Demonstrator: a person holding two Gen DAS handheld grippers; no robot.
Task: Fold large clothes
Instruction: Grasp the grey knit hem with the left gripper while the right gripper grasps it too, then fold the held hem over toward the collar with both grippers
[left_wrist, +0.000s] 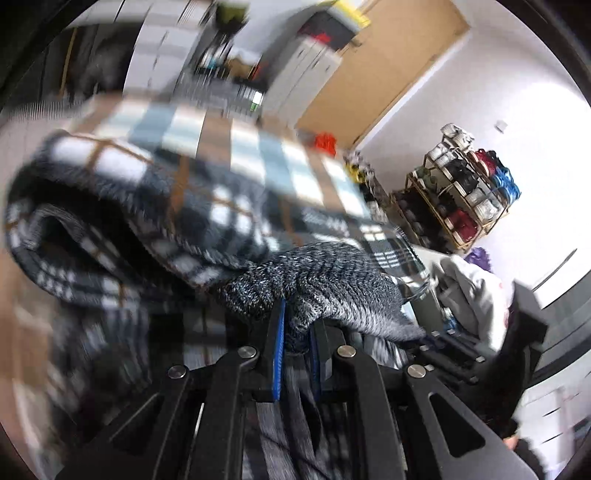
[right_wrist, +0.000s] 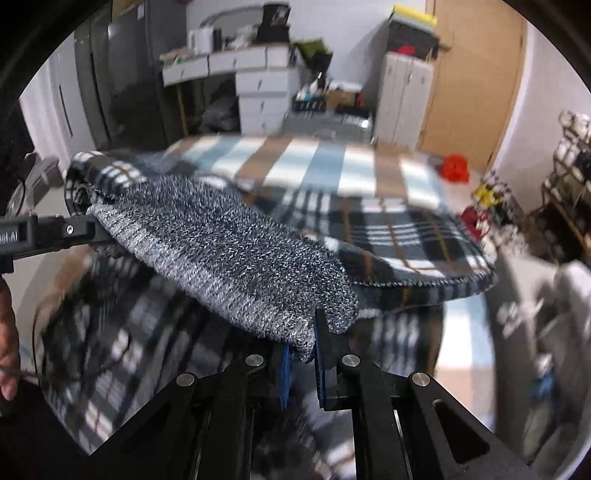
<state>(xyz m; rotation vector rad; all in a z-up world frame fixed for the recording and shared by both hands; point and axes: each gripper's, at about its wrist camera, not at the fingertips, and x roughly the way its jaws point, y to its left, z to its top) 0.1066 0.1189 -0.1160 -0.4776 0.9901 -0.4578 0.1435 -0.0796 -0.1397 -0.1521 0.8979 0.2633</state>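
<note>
Above the checked bedspread (right_wrist: 295, 162), both grippers (left_wrist: 297, 332) (right_wrist: 301, 354) clamp the marled knit garment (right_wrist: 221, 251); shelving rack (left_wrist: 461, 188) beyond.

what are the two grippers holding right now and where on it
Both hold the plaid garment by its grey knit hem: the right hand-held gripper pinches one end, the left hand-held gripper the other.

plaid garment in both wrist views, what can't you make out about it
- Left wrist view: plaid garment is motion-blurred; its full outline runs past the left edge.
- Left wrist view: the left gripper fingertips are buried under the grey knit cuff.
- Right wrist view: the garment's hanging lower part is blurred, partly behind the right gripper.
- Which garment type: cannot tell.
</note>
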